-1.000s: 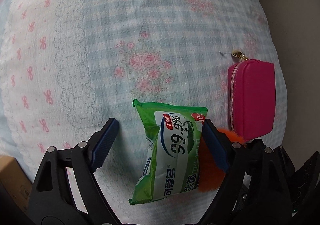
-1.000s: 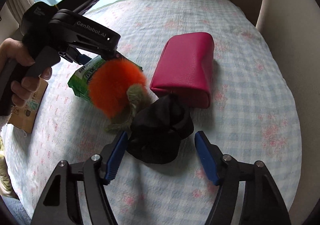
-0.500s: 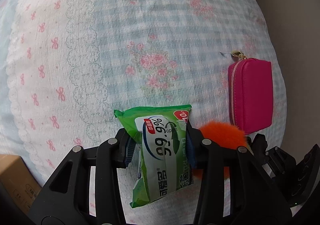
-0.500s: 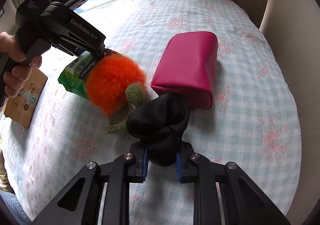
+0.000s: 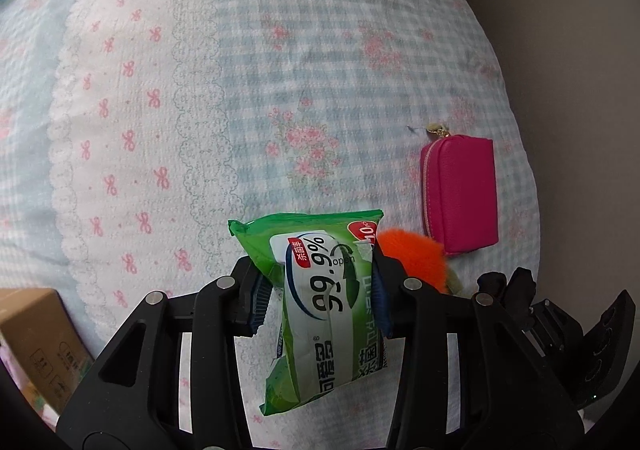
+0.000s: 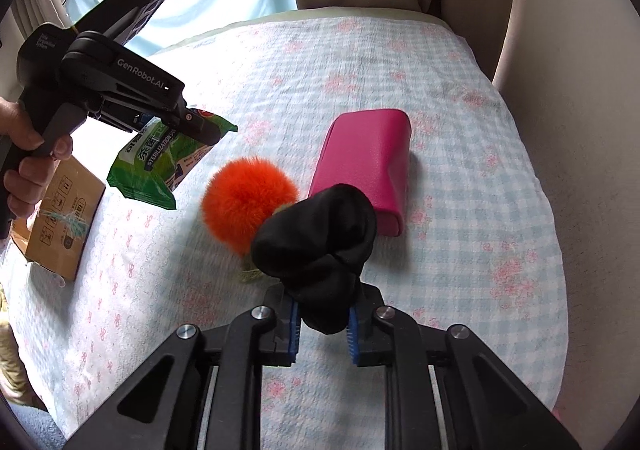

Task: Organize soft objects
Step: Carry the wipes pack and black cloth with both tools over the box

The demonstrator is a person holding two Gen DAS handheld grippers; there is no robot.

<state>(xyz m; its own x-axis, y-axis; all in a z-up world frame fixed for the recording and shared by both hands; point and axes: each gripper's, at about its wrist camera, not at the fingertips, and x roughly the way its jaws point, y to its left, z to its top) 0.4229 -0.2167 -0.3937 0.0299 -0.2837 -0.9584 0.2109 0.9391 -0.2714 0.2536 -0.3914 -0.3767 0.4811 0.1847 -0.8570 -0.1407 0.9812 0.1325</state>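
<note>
Closest to me, the right gripper has its blue pads pinched on the lower end of a black fabric bundle, which bulges above the jaws and looks lifted just clear of the bedspread. Beside it the left gripper is clamped across the middle of a green wet-wipe pack, whose loose bottom end hangs free below the fingers; in the right wrist view the pack clearly hangs in the air over the cover.

A little further out, an orange pom-pom lies on the cover, with a greenish tuft at its base half hidden behind the black bundle. Just beyond it lies a pink zip pouch, close to the pom-pom; whether they touch I cannot tell. Off to the left edge of the bed is a cardboard box, near the person's left hand.

Both soft things look to be at the carry stage. I would keep the squeeze steady, since a floppy pack can slide out, and raise the black bundle enough that it does not drag the pom-pom along. The box seems the likely place for them, though that is my guess.
</note>
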